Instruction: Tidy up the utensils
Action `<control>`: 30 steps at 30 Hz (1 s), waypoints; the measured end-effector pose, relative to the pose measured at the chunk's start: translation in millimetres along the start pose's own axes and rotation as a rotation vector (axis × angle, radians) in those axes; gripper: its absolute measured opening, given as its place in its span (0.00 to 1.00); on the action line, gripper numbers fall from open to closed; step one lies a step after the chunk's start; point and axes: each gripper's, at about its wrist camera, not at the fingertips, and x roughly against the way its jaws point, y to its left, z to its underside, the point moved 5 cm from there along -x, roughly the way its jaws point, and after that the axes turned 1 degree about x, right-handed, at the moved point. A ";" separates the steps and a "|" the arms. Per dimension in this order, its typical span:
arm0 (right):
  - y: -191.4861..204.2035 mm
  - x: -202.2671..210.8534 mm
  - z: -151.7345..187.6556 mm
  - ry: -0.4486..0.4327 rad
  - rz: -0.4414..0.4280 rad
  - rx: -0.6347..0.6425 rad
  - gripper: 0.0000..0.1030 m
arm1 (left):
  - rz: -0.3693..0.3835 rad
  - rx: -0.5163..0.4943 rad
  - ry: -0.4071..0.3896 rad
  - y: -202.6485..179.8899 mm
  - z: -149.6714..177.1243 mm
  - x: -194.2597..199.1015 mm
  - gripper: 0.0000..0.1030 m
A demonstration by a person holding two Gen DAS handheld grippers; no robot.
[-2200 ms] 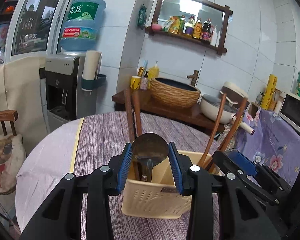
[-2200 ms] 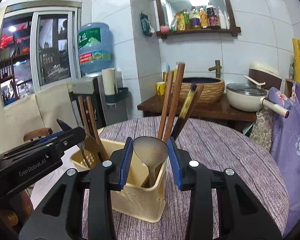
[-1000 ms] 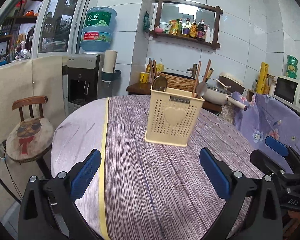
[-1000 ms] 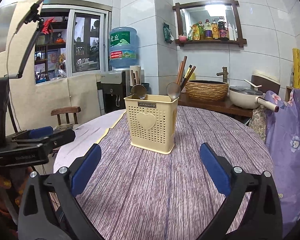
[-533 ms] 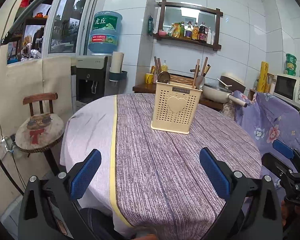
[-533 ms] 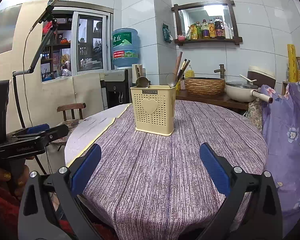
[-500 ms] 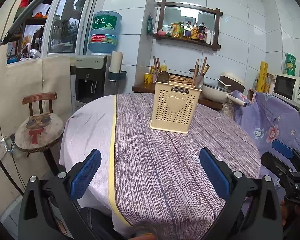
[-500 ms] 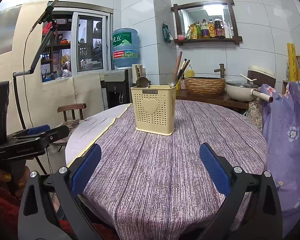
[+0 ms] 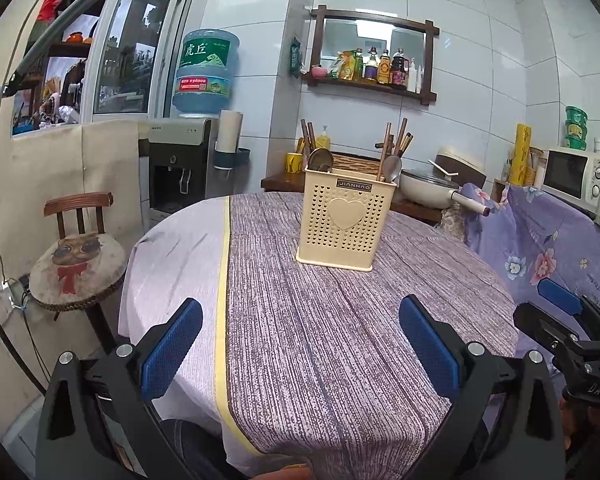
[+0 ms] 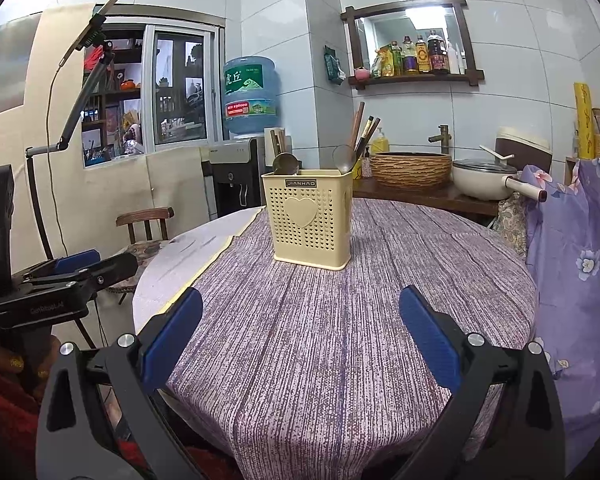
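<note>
A cream plastic utensil holder (image 9: 345, 220) with a heart on its front stands upright on the round table; it also shows in the right wrist view (image 10: 310, 222). Two metal spoons (image 9: 320, 159) (image 9: 392, 168) and several wooden chopsticks (image 9: 396, 144) stick out of its top. My left gripper (image 9: 300, 344) is open and empty, held back at the table's near edge. My right gripper (image 10: 300, 336) is open and empty too, also well short of the holder. The right gripper appears at the right of the left wrist view (image 9: 564, 320), and the left gripper at the left of the right wrist view (image 10: 68, 276).
The table (image 9: 340, 320) has a purple striped cloth. A wooden chair with a cat cushion (image 9: 76, 256) stands at the left. A water dispenser (image 9: 184, 172), a side counter with a woven basin (image 10: 410, 168) and a pot (image 10: 484, 180) lie behind. Purple floral fabric (image 10: 580, 248) hangs at the right.
Both grippers were shut on spoons at the holder, then opened and left the spoons inside. Both have drawn back to the table's near edge. Little has moved in the last half second.
</note>
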 end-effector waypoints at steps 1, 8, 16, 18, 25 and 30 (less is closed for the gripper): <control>0.2 0.1 0.1 -0.001 0.000 -0.001 0.94 | -0.001 0.001 0.001 0.1 0.1 -0.2 0.95; 0.3 0.9 1.2 -0.008 0.001 0.000 0.94 | 0.000 0.007 -0.009 0.6 1.3 -0.2 0.95; -2.8 -2.1 7.9 0.012 0.003 -0.015 0.94 | -0.004 -0.009 -0.003 -3.0 6.1 -2.2 0.95; -3.1 -2.6 7.0 0.012 0.001 -0.015 0.94 | -0.003 -0.008 -0.004 -3.0 6.5 -1.9 0.95; -0.1 -4.9 8.1 0.019 -0.004 -0.010 0.94 | -0.005 -0.009 -0.007 -3.9 6.4 -1.7 0.95; 0.2 -5.2 8.4 0.021 -0.006 -0.011 0.94 | -0.003 -0.009 -0.003 -4.9 6.8 -2.1 0.95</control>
